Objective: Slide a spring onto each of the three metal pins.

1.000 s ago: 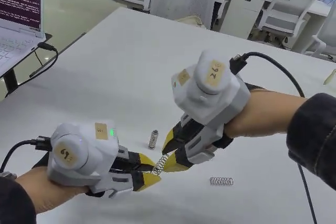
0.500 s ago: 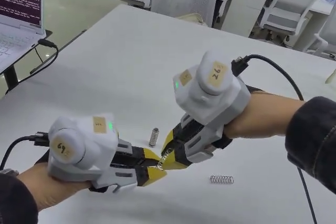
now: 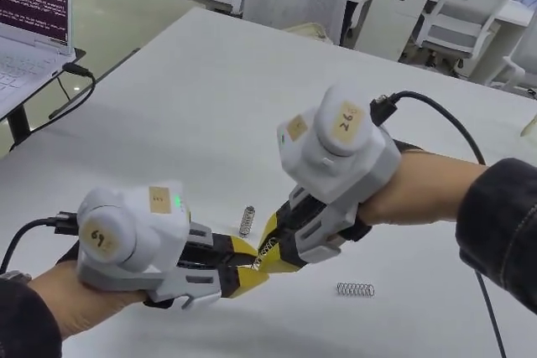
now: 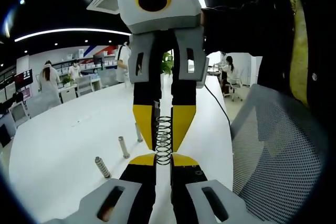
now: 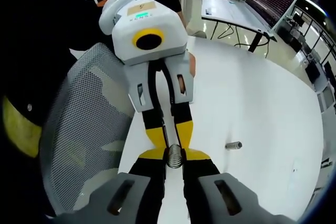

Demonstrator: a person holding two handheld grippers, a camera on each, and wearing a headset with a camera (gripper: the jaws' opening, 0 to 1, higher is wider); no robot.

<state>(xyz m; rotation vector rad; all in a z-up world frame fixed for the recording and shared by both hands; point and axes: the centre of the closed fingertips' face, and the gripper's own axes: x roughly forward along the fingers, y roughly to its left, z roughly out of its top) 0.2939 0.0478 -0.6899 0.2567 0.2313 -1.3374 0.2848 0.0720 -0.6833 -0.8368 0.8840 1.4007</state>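
**Both grippers closed in on one spring, tip to tip**

Since a second ago the left gripper [image 3: 252,266] has risen and edged in toward the right gripper [image 3: 263,251]. The spring [image 3: 266,247], which then stretched bare between the tips, is now mostly covered by yellow fingers. Over the last half second almost nothing has shifted.

Head view: the two grippers meet above the near part of the white table [image 3: 210,106], and a short run of the coil shows between them. Just behind the tips a sprung pin [image 3: 246,220] stands upright. A loose spring [image 3: 355,289] lies flat to the right, apart from both grippers. A laptop [image 3: 29,6] sits on a side stand at far left, with a black cable [image 3: 71,102] trailing from it. Office chairs [image 3: 453,14] stand beyond the table's far edge.

Left gripper view: the left gripper [image 4: 163,160] is clenched on the spring's [image 4: 164,150] near end. The right gripper [image 4: 164,135] comes down from the top and pinches the spring higher up. On the table [image 4: 63,129] to the left stand the sprung pin [image 4: 102,167], a bare pin [image 4: 123,147] and a second pin [image 4: 138,132]. A mesh chair [image 4: 278,145] is at right, with people at desks further back.

Right gripper view: the right gripper [image 5: 176,156] grips the spring [image 5: 175,158], which is seen end-on, and the left gripper [image 5: 170,137] is facing it. A small coiled piece [image 5: 233,145] rests on the table [image 5: 252,103]; whether it is a pin or a spring cannot be told.
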